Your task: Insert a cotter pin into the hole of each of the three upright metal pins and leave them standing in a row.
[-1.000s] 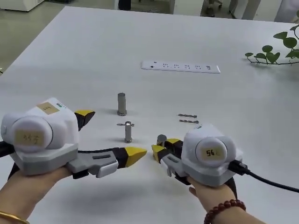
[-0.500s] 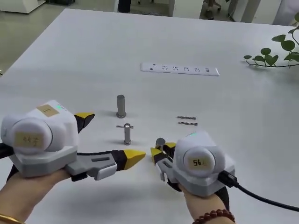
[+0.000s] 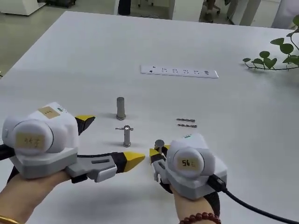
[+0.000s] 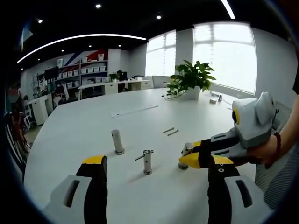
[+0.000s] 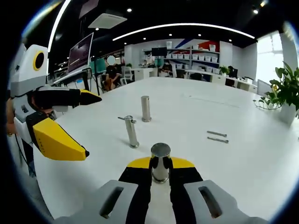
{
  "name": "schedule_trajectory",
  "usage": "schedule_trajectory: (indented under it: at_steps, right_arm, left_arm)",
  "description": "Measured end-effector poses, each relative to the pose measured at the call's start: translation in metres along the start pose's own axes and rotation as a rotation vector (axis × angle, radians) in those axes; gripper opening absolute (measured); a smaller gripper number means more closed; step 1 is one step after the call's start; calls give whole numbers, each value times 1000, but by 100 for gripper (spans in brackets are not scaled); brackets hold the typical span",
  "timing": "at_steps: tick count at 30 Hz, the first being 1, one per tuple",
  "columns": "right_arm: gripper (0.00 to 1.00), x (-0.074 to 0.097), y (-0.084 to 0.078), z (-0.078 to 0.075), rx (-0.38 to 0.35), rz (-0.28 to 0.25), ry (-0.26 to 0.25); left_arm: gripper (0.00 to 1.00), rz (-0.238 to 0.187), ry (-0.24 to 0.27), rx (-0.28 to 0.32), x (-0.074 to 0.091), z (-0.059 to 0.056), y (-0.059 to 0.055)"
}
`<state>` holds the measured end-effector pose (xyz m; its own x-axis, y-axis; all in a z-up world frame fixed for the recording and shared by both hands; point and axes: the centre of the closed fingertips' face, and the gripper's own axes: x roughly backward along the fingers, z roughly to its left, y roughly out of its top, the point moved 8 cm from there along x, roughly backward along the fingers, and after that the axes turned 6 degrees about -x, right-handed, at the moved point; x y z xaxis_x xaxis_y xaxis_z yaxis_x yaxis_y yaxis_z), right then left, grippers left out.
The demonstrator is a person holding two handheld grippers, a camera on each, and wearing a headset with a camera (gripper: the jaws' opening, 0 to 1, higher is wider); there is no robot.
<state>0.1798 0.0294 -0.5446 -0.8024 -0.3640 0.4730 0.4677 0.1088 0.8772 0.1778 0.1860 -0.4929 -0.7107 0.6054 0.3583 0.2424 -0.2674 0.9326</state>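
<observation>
Right gripper (image 3: 156, 153) has swung its body in toward the near edge of the tabletop (image 3: 233, 107), tips staying at the nearest pin (image 5: 160, 161).
Its jaws are clamped on that upright pin. The left gripper (image 3: 110, 139) hangs spread wide beside it, holding nothing. The middle pin (image 3: 126, 136) carries a cotter pin and the far pin (image 3: 120, 108) shows none. Two loose cotter pins (image 3: 187, 122) lie to the right. Best to hold the pin vertical and steady while the left gripper fetches one by its end.
</observation>
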Motion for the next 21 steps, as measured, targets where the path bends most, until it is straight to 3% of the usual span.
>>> schedule_trajectory:
  at_steps: [5, 12, 21]
  right_arm:
    - [9, 0, 1, -2, -35, 25, 22]
    - [17, 3, 6, -6, -43, 2, 52]
    - [22, 12, 11, -9, -25, 23, 137]
  left_arm:
    - [88, 6, -3, -2, 0, -1, -1]
    - [89, 8, 2, 1, 0, 0, -1]
    - [90, 7, 4, 5, 1, 0, 0]
